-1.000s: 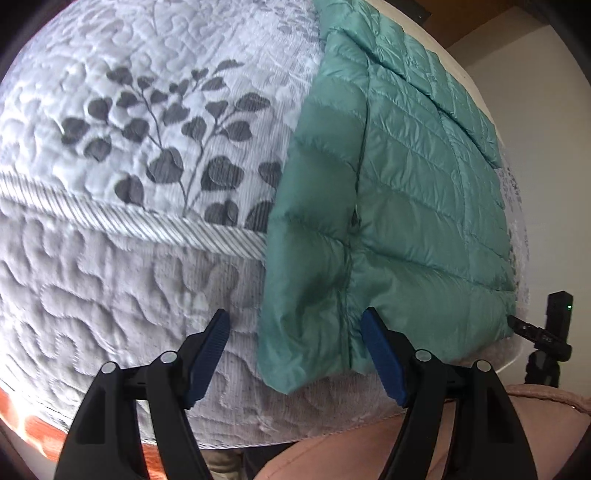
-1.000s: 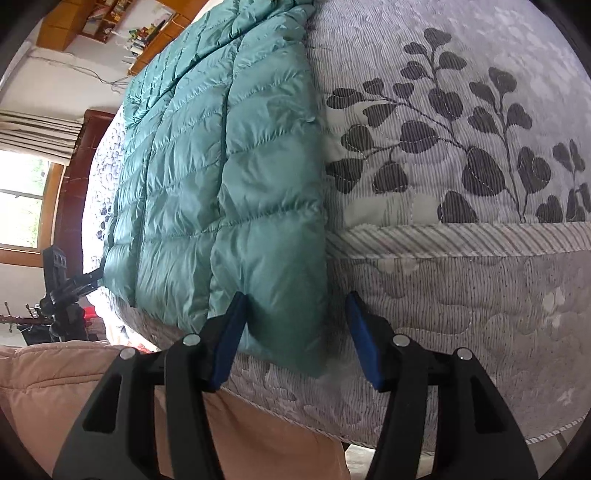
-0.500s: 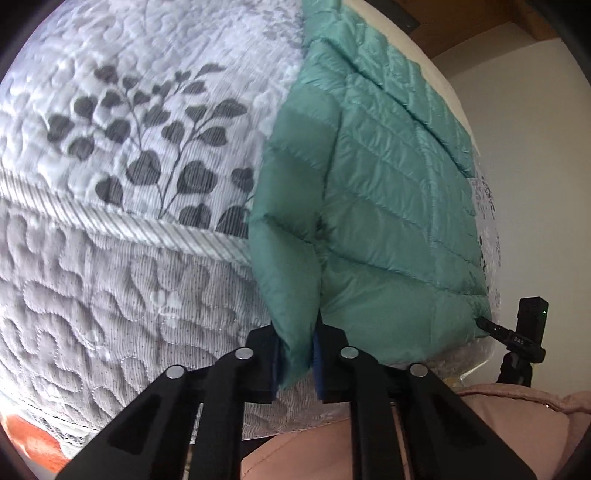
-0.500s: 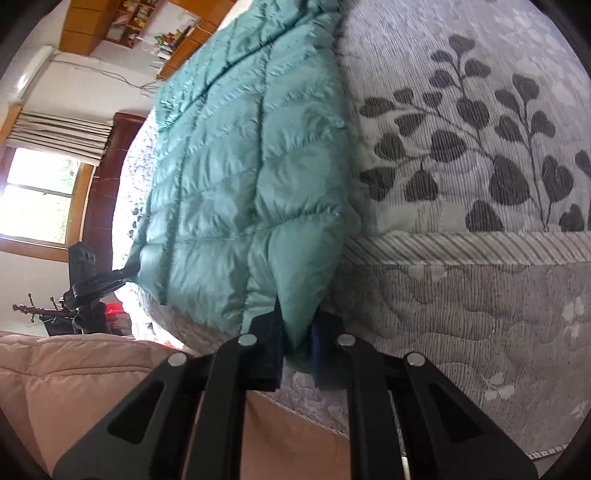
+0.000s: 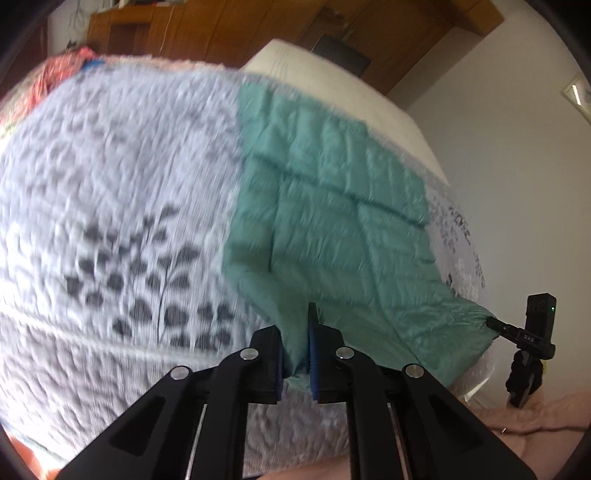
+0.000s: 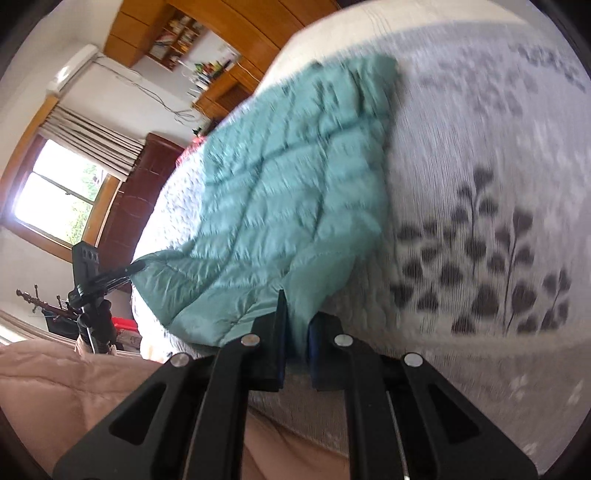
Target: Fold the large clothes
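A teal quilted down jacket (image 5: 332,221) lies on a bed with a white bedspread (image 5: 110,184) printed with grey leaves. My left gripper (image 5: 295,354) is shut on the jacket's near hem corner and holds it lifted off the bed. In the right wrist view the same jacket (image 6: 280,192) stretches away over the bedspread (image 6: 480,166). My right gripper (image 6: 295,339) is shut on the other near hem corner, also raised. Each view shows the other gripper at the far corner: the right one (image 5: 517,328) and the left one (image 6: 110,277). Both views are blurred by motion.
A cream headboard (image 5: 332,70) and wooden cabinets (image 5: 184,26) stand behind the bed. A window (image 6: 55,199) and dark wooden furniture (image 6: 140,184) are on the left. Peach padded cloth (image 6: 74,391) lies below the grippers.
Both grippers shut on the jacket's near hem corners, then lifted them up off the bed. The views now tilt up and show the room.
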`<move>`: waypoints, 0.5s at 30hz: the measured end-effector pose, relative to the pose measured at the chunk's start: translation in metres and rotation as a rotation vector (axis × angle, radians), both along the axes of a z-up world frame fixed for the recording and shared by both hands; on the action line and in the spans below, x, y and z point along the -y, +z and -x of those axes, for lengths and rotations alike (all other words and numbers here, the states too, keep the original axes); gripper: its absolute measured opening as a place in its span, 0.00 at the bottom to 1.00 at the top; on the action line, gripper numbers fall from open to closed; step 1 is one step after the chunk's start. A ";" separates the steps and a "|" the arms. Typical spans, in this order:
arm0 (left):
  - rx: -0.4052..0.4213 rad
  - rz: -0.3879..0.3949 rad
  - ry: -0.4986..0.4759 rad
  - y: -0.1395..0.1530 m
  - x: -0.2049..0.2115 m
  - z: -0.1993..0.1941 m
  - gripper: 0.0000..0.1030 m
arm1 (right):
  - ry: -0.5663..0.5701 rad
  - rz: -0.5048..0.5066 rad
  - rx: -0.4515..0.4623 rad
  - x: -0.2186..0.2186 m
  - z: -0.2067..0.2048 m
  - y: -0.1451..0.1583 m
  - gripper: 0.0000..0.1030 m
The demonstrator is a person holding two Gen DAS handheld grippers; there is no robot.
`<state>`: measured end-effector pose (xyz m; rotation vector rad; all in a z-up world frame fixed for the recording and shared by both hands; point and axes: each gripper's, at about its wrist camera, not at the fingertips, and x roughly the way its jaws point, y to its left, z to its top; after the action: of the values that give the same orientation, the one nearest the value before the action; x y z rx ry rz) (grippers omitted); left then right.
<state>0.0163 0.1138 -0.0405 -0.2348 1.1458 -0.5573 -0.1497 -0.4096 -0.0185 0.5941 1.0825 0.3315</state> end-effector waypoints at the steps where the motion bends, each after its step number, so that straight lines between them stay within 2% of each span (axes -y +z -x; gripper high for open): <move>1: 0.017 0.002 -0.004 0.005 0.003 -0.006 0.09 | 0.004 0.009 0.015 0.003 -0.005 0.006 0.08; 8: 0.104 0.022 -0.001 0.030 0.020 -0.055 0.09 | 0.015 0.044 0.102 0.014 -0.052 0.037 0.08; 15: 0.139 0.042 -0.004 0.037 0.039 -0.110 0.09 | -0.007 0.036 0.110 0.032 -0.110 0.044 0.07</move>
<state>0.1261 0.0749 -0.0038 -0.2264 1.0006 -0.5927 -0.0393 -0.4419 0.0252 0.5411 0.9790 0.3345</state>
